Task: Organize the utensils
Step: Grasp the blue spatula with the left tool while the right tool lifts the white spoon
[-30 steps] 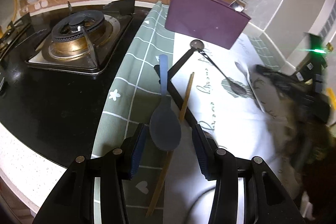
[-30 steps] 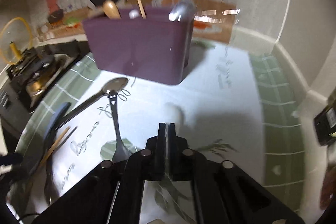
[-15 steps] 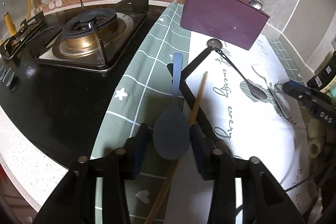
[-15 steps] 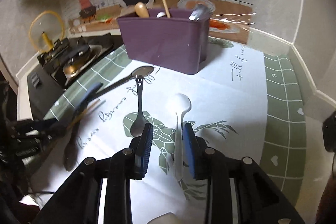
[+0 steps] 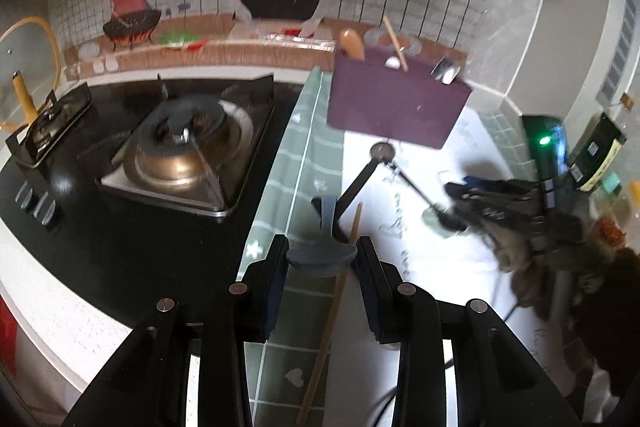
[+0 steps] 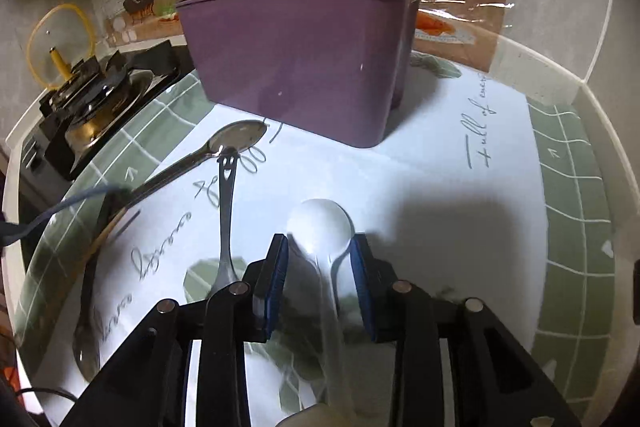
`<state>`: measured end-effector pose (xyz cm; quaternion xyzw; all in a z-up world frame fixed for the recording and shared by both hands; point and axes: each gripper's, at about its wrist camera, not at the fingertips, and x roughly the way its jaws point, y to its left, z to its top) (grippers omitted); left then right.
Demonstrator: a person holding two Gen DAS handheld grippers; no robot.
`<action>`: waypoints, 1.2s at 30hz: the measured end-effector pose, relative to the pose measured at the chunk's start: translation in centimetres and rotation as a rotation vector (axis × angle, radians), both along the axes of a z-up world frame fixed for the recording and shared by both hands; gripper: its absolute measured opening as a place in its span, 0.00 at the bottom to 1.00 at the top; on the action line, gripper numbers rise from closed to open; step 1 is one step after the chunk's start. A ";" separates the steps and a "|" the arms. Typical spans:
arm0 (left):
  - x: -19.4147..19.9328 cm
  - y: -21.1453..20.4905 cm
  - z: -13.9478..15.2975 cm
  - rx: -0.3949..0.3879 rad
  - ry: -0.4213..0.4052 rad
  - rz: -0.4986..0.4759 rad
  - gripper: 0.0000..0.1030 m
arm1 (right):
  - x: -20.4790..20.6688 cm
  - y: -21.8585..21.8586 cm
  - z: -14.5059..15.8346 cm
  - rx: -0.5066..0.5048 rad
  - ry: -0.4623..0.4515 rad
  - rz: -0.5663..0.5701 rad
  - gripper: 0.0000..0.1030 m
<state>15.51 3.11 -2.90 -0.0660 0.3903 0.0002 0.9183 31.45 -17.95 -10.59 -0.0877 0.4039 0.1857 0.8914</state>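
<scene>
My left gripper [image 5: 322, 255] is shut on the bowl of a grey-blue silicone spoon [image 5: 320, 257] and holds it above the green mat; its handle [image 6: 80, 199] hangs in the air at left. My right gripper [image 6: 320, 251] is low over the white cloth with its jaws opening. The neck of a white spoon [image 6: 320, 227] lies between them, untouched by the pads. The purple utensil holder [image 6: 296, 67] stands behind with several utensils in it. A long metal spoon [image 6: 240, 137], a small steel spoon [image 6: 226, 211] and a wooden chopstick [image 5: 332, 311] lie on the cloth.
A gas stove [image 5: 180, 155] fills the black hob to the left, with a yellow-rimmed glass lid [image 5: 24, 75] beyond it. A dark spoon [image 6: 86, 307] lies near the cloth's left edge. A dark box [image 5: 596, 155] stands at the right wall.
My left gripper closed on the grey-blue spoon's bowl and raised it off the mat. My right gripper went from shut to open and came down around the white spoon.
</scene>
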 end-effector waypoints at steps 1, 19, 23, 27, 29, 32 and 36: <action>0.2 -0.1 0.3 0.002 -0.003 -0.004 0.34 | 0.2 0.1 0.0 0.002 -0.001 -0.002 0.30; 1.7 -1.3 2.9 -0.025 0.017 -0.056 0.34 | -6.5 -1.9 7.9 0.170 -0.149 0.053 0.29; 1.8 -1.3 3.6 -0.046 0.012 -0.064 0.34 | -7.4 -2.4 9.1 0.186 -0.183 0.054 0.29; 1.9 -1.2 4.2 -0.066 0.008 -0.080 0.34 | -7.8 -3.0 9.7 0.193 -0.200 0.041 0.29; 2.0 -1.3 4.6 -0.068 0.000 -0.087 0.34 | -7.7 -3.3 9.7 0.201 -0.199 0.031 0.29; 1.9 -1.6 5.5 -0.059 -0.021 -0.103 0.34 | -7.7 -3.8 9.8 0.215 -0.202 0.017 0.29; 2.6 -1.7 7.9 -0.058 -0.052 -0.134 0.34 | -7.5 -4.0 10.8 0.242 -0.223 0.005 0.29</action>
